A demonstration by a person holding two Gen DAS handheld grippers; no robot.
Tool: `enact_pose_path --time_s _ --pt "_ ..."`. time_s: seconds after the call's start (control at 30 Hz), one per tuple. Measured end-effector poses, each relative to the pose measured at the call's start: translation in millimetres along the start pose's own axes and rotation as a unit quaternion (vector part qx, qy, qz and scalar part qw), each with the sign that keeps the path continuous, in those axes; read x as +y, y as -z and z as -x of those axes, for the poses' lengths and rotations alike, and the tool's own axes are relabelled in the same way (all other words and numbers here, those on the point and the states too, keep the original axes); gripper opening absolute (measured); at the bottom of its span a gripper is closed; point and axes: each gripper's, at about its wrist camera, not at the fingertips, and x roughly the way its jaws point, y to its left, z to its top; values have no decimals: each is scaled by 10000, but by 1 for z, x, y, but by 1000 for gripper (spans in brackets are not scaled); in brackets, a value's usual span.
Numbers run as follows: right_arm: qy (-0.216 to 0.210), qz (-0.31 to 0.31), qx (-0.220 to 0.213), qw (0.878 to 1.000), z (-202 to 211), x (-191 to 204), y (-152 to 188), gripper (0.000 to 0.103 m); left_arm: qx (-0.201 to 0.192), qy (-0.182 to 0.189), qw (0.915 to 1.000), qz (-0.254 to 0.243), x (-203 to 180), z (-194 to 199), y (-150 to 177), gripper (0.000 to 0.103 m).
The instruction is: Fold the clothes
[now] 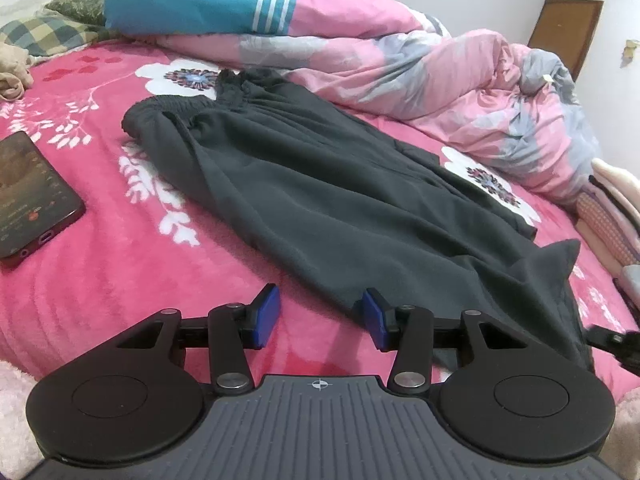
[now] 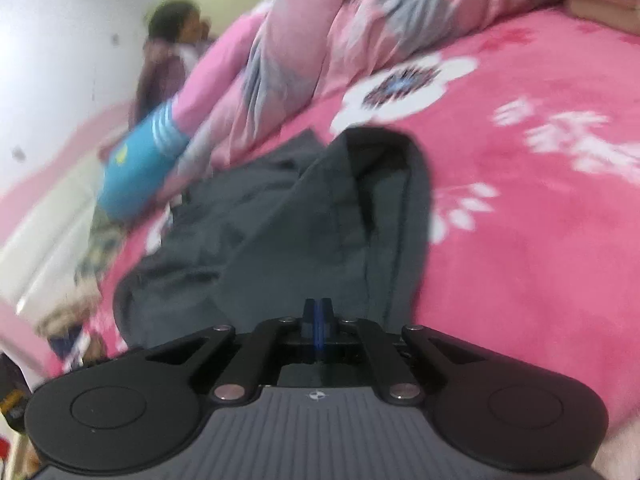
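Pink floral blanket [image 1: 120, 280] covers the bed; crumpled quilt [image 1: 400, 48] behind. Dark grey trousers [image 1: 320, 200] lie flat across the blanket, waistband far, hems near. Left gripper [image 1: 320, 316]: pads wide apart, low over the blanket, right pad at the near hem, nothing between. Right gripper [image 2: 318, 322]: pads together, trouser [image 2: 280, 240] cloth directly ahead; pinch itself not discernible. Phone [image 1: 32, 200] left, cut off. Right view motion-blurred; blurred person in background.
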Motion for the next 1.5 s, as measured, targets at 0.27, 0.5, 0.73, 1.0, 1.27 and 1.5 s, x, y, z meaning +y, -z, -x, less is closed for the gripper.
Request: enact_pose_path --time_s 0.27,0.5,0.73,1.0,1.27,1.5 --pt "350 -502 -97 9981 35 -23 25 2 4 340 9984 462 17 4 -4 45" --pt "-394 1994 -131 9790 28 60 30 38 -184 157 9932 1140 40 5 -16 46" --pt "-227 4785 174 8776 -4 123 94 48 -144 -137 9894 1439 55 -17 -38 46" --pt "168 4786 436 8768 -22 123 92 0 -263 -433 9904 1284 53 -28 -49 4" --pt "-639 3273 1038 9370 -11 125 80 0 -407 -777 9875 1311 62 -23 -49 4" --pt "-970 2553 1389 9519 -6 97 59 19 -405 -906 9884 1150 66 -21 -45 8"
